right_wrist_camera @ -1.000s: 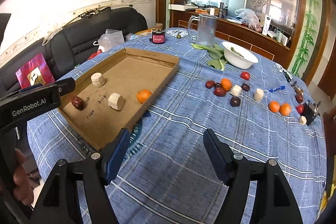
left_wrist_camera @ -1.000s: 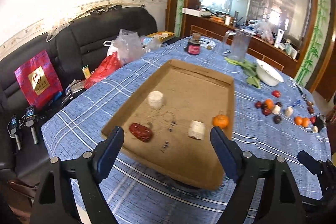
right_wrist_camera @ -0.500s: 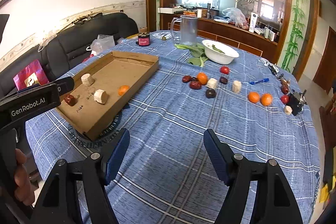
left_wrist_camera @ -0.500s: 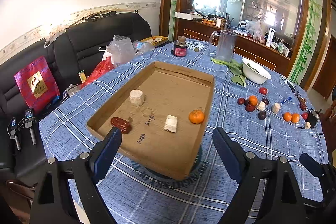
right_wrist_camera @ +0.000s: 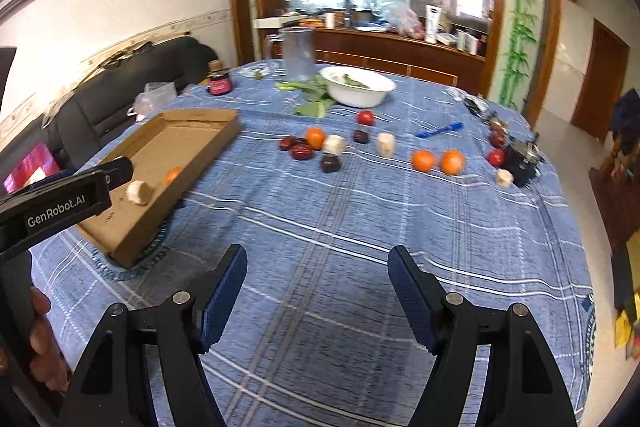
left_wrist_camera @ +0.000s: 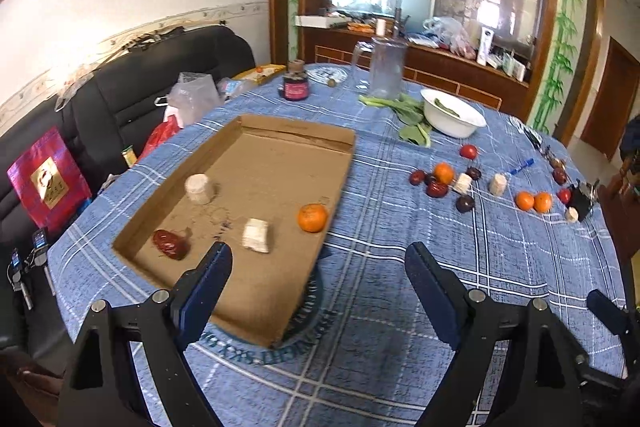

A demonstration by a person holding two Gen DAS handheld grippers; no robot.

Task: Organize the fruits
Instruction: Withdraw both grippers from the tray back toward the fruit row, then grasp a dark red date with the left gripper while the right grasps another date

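Observation:
A cardboard tray (left_wrist_camera: 280, 135) lies on the blue checked tablecloth and holds a red date (left_wrist_camera: 170, 243), two pale chunks (left_wrist_camera: 199, 188) and a tangerine (left_wrist_camera: 312, 217). The tray also shows in the right wrist view (right_wrist_camera: 132, 227). More tangerines (right_wrist_camera: 423, 160), dark dates (right_wrist_camera: 302, 151), red tomatoes (right_wrist_camera: 365, 117) and pale chunks (right_wrist_camera: 385, 143) lie scattered on the cloth to its right. My left gripper (left_wrist_camera: 318, 287) is open and empty above the tray's near corner. My right gripper (right_wrist_camera: 316, 291) is open and empty over bare cloth, well short of the fruit.
A white bowl (left_wrist_camera: 454, 115) with greens, a glass pitcher (left_wrist_camera: 386, 71) and a dark jar (left_wrist_camera: 295, 87) stand at the table's far side. A blue pen (right_wrist_camera: 438, 130) and a small black object (right_wrist_camera: 520, 163) lie at the right. A black sofa (left_wrist_camera: 120, 87) stands left.
Both grippers have pulled back and swung right; the tray has slid left in both views and more of the scattered fruit shows. Both stay open and empty.

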